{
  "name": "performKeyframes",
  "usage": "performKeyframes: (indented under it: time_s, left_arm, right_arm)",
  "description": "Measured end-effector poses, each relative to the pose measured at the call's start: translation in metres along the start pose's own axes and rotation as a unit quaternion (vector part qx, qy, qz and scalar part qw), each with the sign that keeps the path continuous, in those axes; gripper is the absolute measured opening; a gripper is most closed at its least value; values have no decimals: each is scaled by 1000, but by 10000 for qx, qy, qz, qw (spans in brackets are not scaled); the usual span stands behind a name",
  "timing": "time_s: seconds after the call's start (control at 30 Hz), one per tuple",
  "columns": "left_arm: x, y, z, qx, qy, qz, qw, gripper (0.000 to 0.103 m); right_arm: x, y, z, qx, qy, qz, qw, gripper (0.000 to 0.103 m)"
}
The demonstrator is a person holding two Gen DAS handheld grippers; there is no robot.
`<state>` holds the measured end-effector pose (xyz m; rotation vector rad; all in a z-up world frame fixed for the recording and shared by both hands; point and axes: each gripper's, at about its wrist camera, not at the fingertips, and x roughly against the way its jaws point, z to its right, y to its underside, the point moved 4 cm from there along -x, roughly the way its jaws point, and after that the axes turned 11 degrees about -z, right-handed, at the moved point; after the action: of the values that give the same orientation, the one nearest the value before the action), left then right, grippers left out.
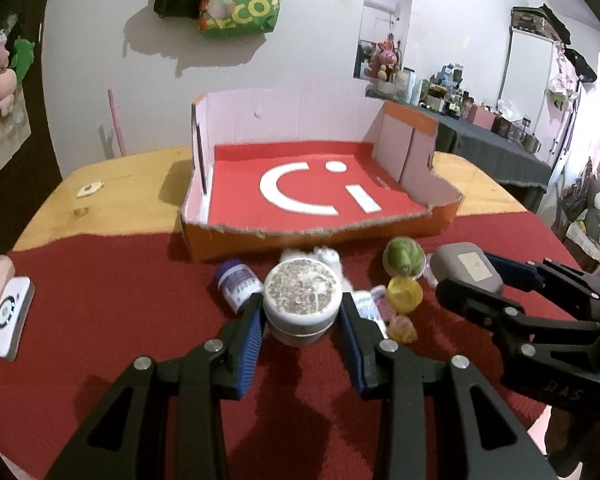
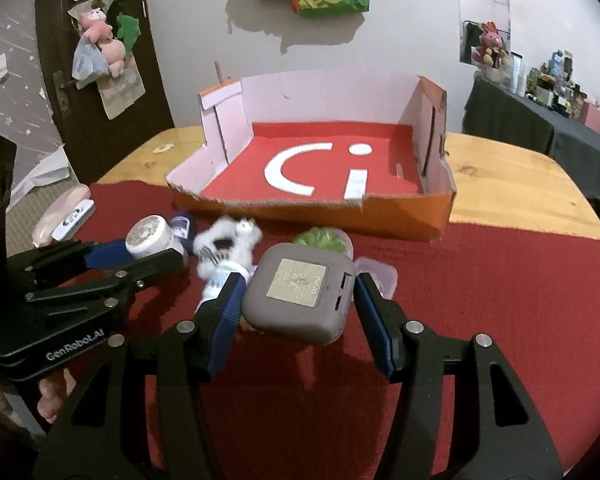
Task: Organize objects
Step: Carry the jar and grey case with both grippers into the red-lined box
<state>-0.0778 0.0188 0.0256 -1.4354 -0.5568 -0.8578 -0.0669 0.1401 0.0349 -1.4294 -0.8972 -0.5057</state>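
Observation:
My left gripper (image 1: 302, 312) is shut on a round white jar (image 1: 301, 300) with a speckled lid, held just above the red cloth. It also shows in the right wrist view (image 2: 150, 236). My right gripper (image 2: 298, 300) is shut on a grey rounded case (image 2: 300, 294) with a pale label, seen in the left wrist view too (image 1: 470, 266). An open orange cardboard box (image 1: 440, 220) with a red floor stands behind both. On the cloth lie a small blue-capped bottle (image 1: 238, 282), a white fluffy toy (image 2: 228, 242), a green ball (image 1: 404, 258) and a yellow ball (image 1: 404, 294).
A white device (image 1: 8, 316) on a pink holder lies at the cloth's left edge. The red cloth (image 2: 480, 300) covers the near half of a wooden table (image 2: 500, 176). A clear plastic lid (image 2: 376, 274) lies behind the grey case. A door and wall stand behind.

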Motion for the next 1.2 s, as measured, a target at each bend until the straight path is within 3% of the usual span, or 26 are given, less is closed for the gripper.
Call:
performKeyframes:
  time_s: [0.5,1.2]
  left_arm:
    - [10,-45,0,-103,28,335,9994,38]
    - [-37,-109,-12,-136,160,7,9998,38]
  right_arm:
    - [4,-45,4,15,-107,186,9998,55]
    - [-38,-109,26,62,-78,-307,9995,55]
